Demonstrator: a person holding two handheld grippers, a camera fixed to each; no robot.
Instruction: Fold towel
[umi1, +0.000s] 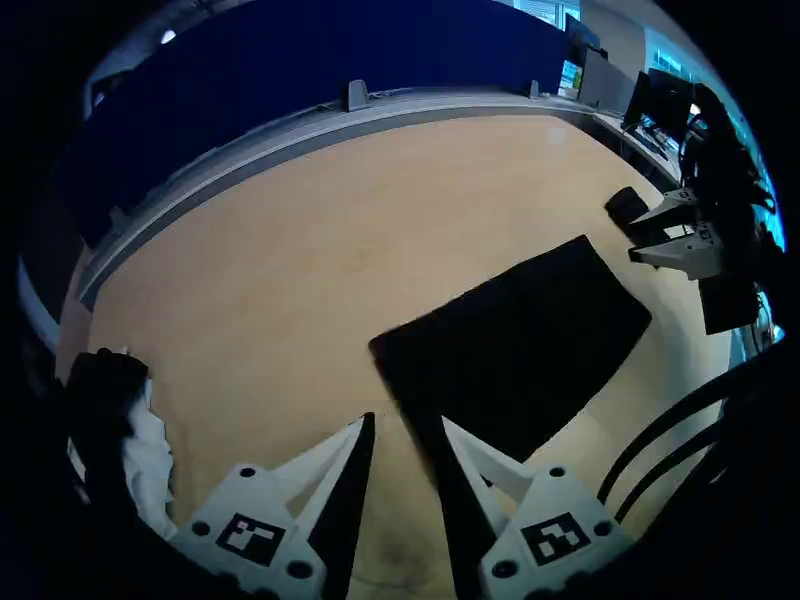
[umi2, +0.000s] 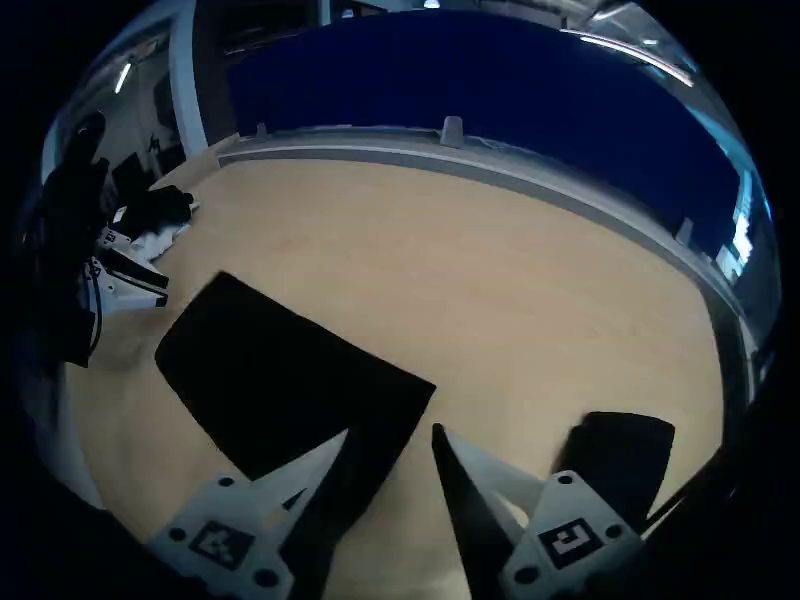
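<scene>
Black towel (umi1: 515, 345) lies just beyond left tongs (umi1: 405, 418), apparently untouched.

Your left tongs (umi1: 405, 420) and right tongs (umi2: 390, 430) each have 2 white, wedge-shaped fingers (umi1: 320, 470) with black inner faces. Each finger base bears 1 square black-and-white marker (umi1: 250, 537) ringed by dark screw holes (umi1: 247, 472). 2 black cables (umi1: 660, 435) curve nearby.
</scene>
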